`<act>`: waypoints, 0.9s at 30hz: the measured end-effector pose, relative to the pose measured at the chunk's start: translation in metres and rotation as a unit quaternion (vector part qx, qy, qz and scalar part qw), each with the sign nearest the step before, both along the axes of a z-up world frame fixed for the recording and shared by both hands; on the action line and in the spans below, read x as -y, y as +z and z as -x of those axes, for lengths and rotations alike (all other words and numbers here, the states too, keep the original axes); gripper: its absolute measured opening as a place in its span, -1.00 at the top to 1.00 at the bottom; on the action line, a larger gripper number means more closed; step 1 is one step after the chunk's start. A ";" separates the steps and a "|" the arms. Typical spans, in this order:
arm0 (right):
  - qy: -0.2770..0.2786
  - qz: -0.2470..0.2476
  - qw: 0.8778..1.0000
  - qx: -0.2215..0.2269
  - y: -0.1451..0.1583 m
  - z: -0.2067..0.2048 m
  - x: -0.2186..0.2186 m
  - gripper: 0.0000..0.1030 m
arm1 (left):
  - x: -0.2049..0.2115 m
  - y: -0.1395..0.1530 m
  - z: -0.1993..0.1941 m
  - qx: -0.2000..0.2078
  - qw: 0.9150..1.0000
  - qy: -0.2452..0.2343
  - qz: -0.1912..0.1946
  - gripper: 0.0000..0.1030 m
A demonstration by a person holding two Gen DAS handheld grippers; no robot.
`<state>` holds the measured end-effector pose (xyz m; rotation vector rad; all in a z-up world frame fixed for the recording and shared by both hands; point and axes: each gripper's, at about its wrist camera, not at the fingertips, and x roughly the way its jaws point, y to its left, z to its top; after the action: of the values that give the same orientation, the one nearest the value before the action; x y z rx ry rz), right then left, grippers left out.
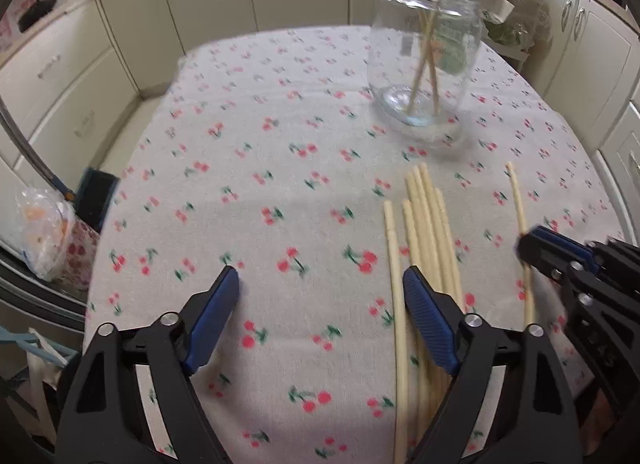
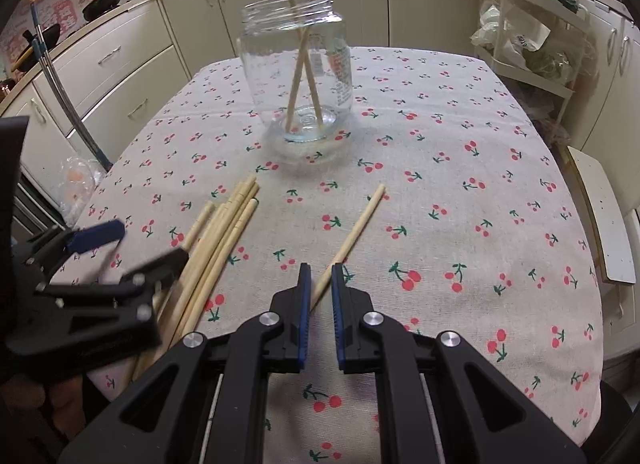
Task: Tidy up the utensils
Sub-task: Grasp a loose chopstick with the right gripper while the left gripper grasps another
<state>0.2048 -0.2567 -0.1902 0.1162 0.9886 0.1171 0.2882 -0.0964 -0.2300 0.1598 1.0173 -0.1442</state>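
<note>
Cherry-print tablecloth: the right gripper pinches a lone chopstick, seemingly bound for the jar at twelve o'clock; the left gripper gapes, empty.

Both wrist cams low, fwd over tablecloth, sharing jar & chopsticks.

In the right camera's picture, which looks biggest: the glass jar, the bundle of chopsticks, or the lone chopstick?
1. Bundle of chopsticks, though nearness inflates it
2. Glass jar, close behind, so these two are unsure
3. Lone chopstick, held by the right hand-held gripper
</note>
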 end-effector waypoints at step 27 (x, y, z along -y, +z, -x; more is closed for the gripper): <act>-0.029 -0.003 0.999 -0.019 0.000 -0.024 0.011 0.55 | -0.001 0.004 -0.017 -0.026 0.998 -0.028 0.059 0.61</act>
<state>0.2286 -0.2679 -0.1897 0.1534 1.0215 0.0646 0.3057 -0.0957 -0.2256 0.0780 1.0539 -0.2598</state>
